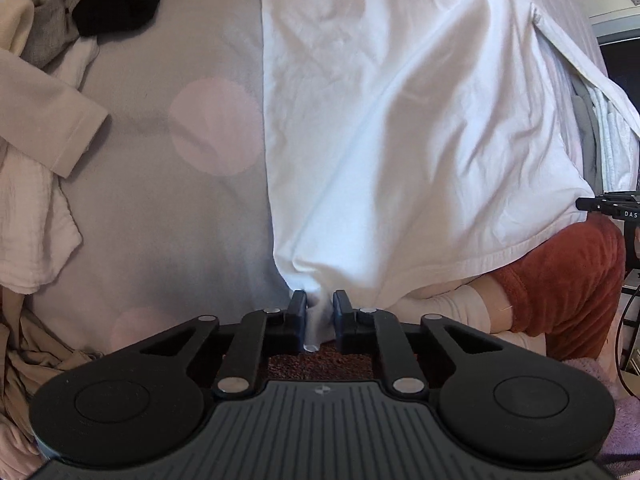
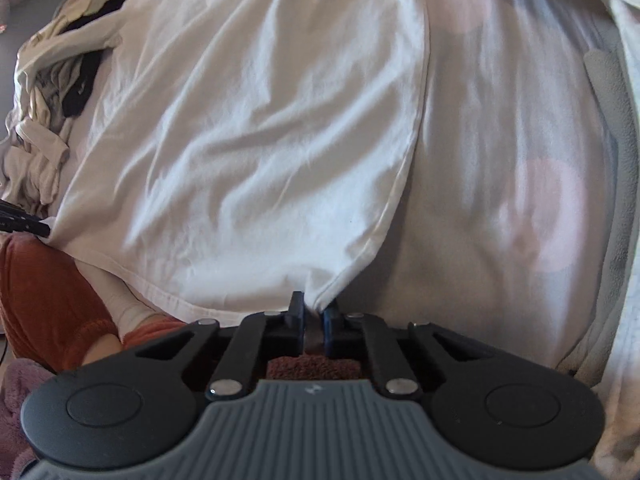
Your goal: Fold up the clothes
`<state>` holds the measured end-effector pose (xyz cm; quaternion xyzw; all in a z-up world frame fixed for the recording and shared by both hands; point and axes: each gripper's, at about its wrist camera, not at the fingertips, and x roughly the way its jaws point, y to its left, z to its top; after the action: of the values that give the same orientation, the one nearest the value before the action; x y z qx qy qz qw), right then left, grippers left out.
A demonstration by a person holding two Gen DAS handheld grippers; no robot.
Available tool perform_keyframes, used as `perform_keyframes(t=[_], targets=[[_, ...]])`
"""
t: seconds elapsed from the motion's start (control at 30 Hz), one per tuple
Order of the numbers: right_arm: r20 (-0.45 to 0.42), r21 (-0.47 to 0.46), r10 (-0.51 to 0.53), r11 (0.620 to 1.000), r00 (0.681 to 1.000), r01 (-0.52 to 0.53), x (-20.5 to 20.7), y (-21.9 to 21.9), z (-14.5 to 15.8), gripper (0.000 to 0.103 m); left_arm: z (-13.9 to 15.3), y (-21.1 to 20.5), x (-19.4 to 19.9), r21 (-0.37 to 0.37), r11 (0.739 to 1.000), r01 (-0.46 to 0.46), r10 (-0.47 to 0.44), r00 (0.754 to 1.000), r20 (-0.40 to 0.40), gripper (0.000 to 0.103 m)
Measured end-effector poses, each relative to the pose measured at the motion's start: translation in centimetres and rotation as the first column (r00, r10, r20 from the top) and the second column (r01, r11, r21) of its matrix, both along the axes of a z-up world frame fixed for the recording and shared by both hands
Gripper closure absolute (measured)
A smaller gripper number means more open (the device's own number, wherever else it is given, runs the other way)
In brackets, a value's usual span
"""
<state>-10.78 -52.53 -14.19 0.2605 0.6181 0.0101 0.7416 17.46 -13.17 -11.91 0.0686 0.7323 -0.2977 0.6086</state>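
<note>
The white shirt (image 1: 400, 128) is light, limp cotton; each hand-held gripper, left (image 1: 319, 304) and right (image 2: 313, 307), is clamped on 1 near hem corner, the sensible hold.

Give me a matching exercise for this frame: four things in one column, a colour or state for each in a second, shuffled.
Things:
1. white garment
2. left gripper
3. bedsheet
4. fleece trousers

States or colours:
A. rust red
B. grey with pale pink dots
C. spread flat, pinched at both near corners
D. shut on a bunched corner of cloth

Pairs: 1-C, 2-D, 3-B, 4-A
</note>
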Motion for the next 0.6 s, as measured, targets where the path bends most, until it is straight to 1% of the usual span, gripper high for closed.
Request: perform_keyframes(t=[0.07, 0.17, 0.27, 0.33, 0.4, 0.47, 0.6], targets=[[0.058, -0.015, -0.015, 1.000, 0.998, 0.016, -0.5, -0.7, 2.4, 0.094, 1.6, 0.0, -0.1, -0.019, 1.000, -0.004, 0.005, 0.999, 0.046, 0.096], [0.138, -0.059, -0.025, 0.998, 0.990, 0.033, -1.3, -1.7, 6.9, 0.094, 5.0, 0.4, 0.3, -0.066, 0.998, -0.022, 0.029, 0.994, 0.105, 0.097], [0.162, -0.121, -0.019, 0.992, 0.987, 0.039, -2.7, -3.0, 10.6, 0.094, 8.3, 0.4, -0.2, -0.107, 0.994, -0.010, 0.026, 0.989, 0.146, 0.098], [0.144, -0.159, -0.024, 0.986, 0.989, 0.047, -3.6, -3.4, 11.8, 0.094, 9.3, 0.2, -0.9, -0.121, 0.993, 0.005, 0.012, 0.990, 0.139, 0.098], [0.113, -0.173, -0.035, 0.983, 0.993, 0.054, -4.5, -3.6, 11.7, 0.094, 9.2, -0.3, -2.2, -0.102, 0.994, 0.041, -0.028, 0.992, 0.126, 0.098], [0.085, -0.170, -0.038, 0.984, 0.996, 0.052, -5.1, -3.6, 10.8, 0.095, 8.4, -0.8, -3.3, -0.071, 0.995, 0.077, -0.068, 0.991, 0.116, 0.098], [0.026, -0.161, -0.028, 0.986, 0.999, 0.032, -5.1, -2.8, 7.2, 0.095, 5.7, -1.3, -4.3, -0.011, 0.995, 0.099, -0.098, 0.992, 0.075, 0.098]])
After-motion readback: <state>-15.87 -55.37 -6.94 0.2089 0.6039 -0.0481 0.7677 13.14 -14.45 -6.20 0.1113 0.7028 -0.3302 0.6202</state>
